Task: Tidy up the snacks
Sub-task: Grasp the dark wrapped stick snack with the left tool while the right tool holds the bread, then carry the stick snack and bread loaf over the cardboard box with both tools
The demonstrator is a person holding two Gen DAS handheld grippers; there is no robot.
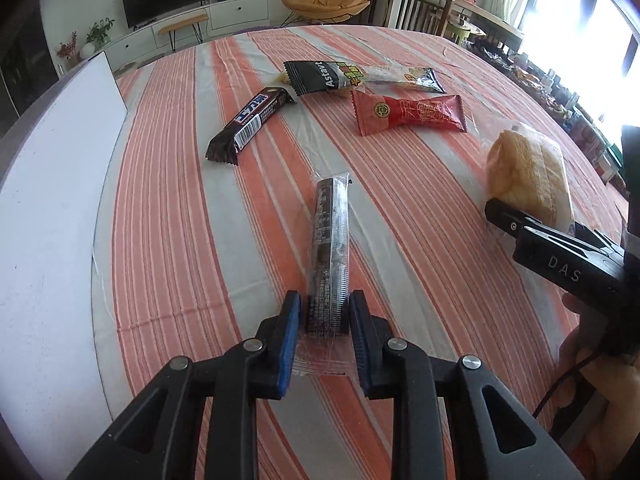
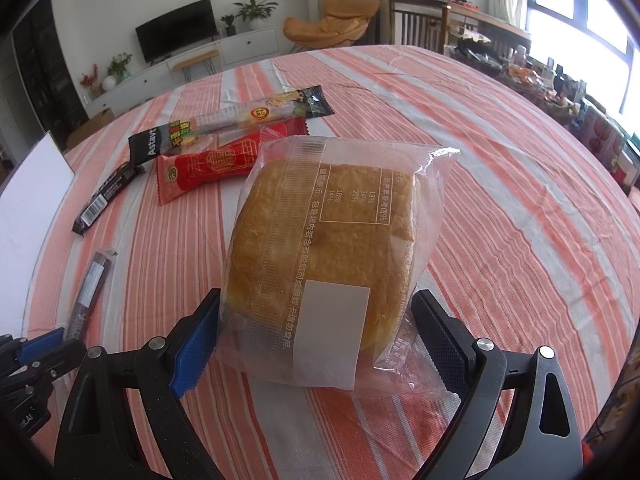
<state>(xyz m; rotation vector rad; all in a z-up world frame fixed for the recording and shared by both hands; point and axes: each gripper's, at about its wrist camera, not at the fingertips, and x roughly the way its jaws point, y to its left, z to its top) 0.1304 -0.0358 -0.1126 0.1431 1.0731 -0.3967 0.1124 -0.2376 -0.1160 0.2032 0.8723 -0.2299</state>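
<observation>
The left gripper [image 1: 324, 314] pinches the near end of a thin dark snack stick [image 1: 330, 252]; the stick's long side points straight away over the striped desk [image 1: 420, 60]; the right gripper [image 2: 316, 336] holds the bagged bread [image 2: 332, 240], just beside it.

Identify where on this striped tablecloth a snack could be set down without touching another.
Free: the cloth right of the bagged bread, and the far end beyond the long Astavt packet. Crowded: where that packet, the red packet and the dark bar cluster beside the white board.

Black left claw [image 1: 324, 312] and right claw [image 2: 316, 332], blue pads, silver screws, "DAS" lettering
</observation>
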